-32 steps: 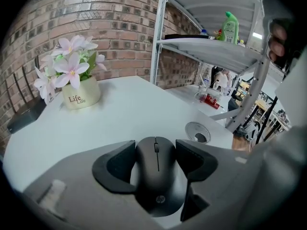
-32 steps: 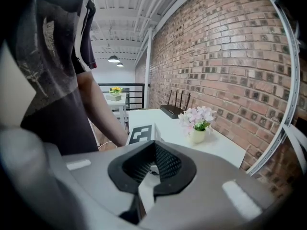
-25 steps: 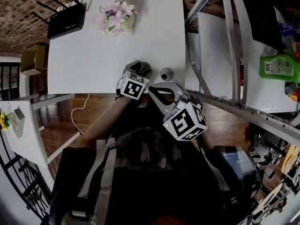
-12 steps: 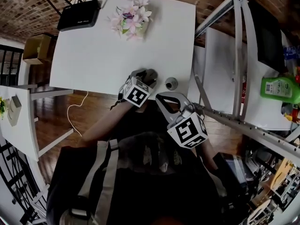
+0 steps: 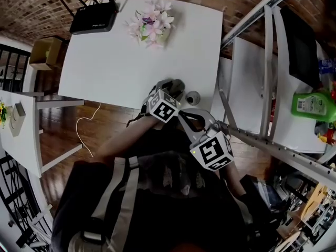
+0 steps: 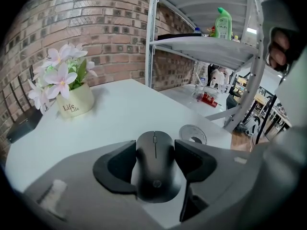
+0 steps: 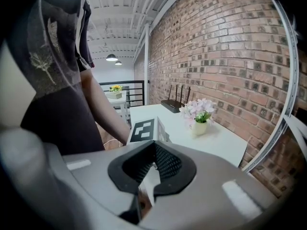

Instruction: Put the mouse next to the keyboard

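A black mouse [image 6: 153, 164] lies on the white table [image 5: 115, 51] near its front edge, next to a round grey disc [image 6: 193, 134]. My left gripper [image 6: 154, 150] straddles the mouse, and its jaws have just been closing. Both pads now lie against the mouse's sides. From the head view, the left gripper [image 5: 170, 86] covers most of the mouse [image 5: 177, 84]. My right gripper [image 5: 185, 114] hangs shut and empty in front of the table edge, just behind the left one. No keyboard is in view.
A flower pot [image 5: 152, 25] and a black router [image 5: 94, 20] stand at the table's far side. A metal shelf rack [image 5: 262, 62] rises to the right, with a green bottle [image 5: 312, 104] on it. A white cable [image 5: 86, 127] hangs off the front edge.
The head view has drifted, so the table sits a little more to the right. The left gripper stays over the mouse at the front edge. The right gripper has kept its place.
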The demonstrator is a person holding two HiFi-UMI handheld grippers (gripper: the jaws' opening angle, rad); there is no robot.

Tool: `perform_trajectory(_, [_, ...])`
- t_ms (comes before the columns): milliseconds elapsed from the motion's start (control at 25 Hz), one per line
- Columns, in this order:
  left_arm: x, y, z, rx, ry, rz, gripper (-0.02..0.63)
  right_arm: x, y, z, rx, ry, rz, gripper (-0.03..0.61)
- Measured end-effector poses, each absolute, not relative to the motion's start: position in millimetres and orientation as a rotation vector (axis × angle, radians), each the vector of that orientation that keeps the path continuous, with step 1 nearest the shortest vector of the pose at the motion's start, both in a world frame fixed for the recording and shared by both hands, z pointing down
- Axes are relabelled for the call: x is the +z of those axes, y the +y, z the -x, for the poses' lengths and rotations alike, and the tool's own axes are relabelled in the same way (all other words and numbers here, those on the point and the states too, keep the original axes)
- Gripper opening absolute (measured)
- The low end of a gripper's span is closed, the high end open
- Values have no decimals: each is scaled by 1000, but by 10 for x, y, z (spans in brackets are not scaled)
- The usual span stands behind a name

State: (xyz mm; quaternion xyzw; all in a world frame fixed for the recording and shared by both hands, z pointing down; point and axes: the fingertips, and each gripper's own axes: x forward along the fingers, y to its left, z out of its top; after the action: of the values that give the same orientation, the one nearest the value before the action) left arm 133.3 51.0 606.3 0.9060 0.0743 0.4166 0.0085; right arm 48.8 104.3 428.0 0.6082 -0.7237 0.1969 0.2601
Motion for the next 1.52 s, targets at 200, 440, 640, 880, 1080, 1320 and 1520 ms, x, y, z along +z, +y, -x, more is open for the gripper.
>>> perform_trajectory(200, [6085,572,-1333,1326,242,-2850,252,4311,1146,-524,543,-1958,-1651,6])
perform_trajectory(440, [6104,549,-1328,1346,222,-2853,255,4313,1157,-534,521,-1982,-1612,5])
perform_trajectory(640, [6114,431,-1286,1368,142,-2838,255,4264,1106,-479,468,-2040,-1551,6])
perform_trajectory(880, [6120,267,-1151,1399,50,-2855,252,4241,1136,-430,445,-2072,-1524,6])
perform_trajectory(1080, [6126,139,-1057,1429,-26,-2845,250,4253,1197,-387,450,-2098,-1514,6])
perform_trajectory(1320, [6094,-1,-957,1442,-74,-2830,247,4337,1293,-358,500,-2081,-1525,5])
perform_trajectory(1520, [6089,-144,-886,1416,-99,-2824,249,4351,1317,-318,547,-2080,-1547,6])
